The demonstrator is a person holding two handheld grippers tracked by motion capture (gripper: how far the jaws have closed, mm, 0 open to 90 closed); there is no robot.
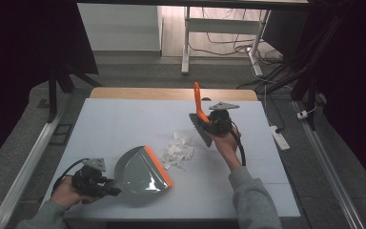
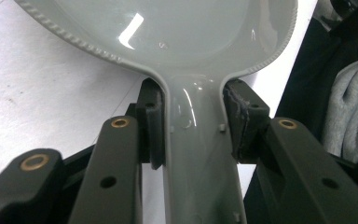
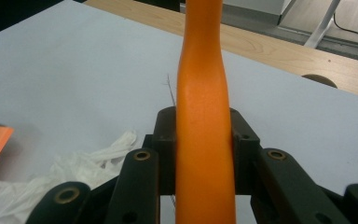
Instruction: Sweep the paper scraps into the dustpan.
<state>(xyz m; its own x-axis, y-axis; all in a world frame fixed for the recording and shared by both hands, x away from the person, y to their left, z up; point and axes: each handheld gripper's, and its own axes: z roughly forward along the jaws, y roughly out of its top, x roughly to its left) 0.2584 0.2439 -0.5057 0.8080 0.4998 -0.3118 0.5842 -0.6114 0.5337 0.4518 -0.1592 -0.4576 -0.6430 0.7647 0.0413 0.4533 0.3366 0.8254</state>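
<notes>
A grey dustpan (image 1: pixel 140 171) with an orange front lip lies on the white table, and my left gripper (image 1: pixel 106 187) is shut on its handle at the front left. In the left gripper view both pads clamp the grey dustpan handle (image 2: pixel 198 154) just behind the pan. My right gripper (image 1: pixel 208 125) is shut on a hand brush with an orange handle (image 1: pixel 198 102) and a dark bristle head (image 1: pixel 201 129), held up right of centre. The orange handle (image 3: pixel 204 140) stands between the jaws in the right gripper view. Crumpled white paper (image 1: pixel 177 150) lies between the dustpan and the brush.
The table (image 1: pixel 119 124) has a white cover and a bare wooden strip (image 1: pixel 171 93) along the far edge. A power strip (image 1: pixel 279 137) lies on the floor to the right. A desk frame and cables (image 1: pixel 228 43) stand beyond the table.
</notes>
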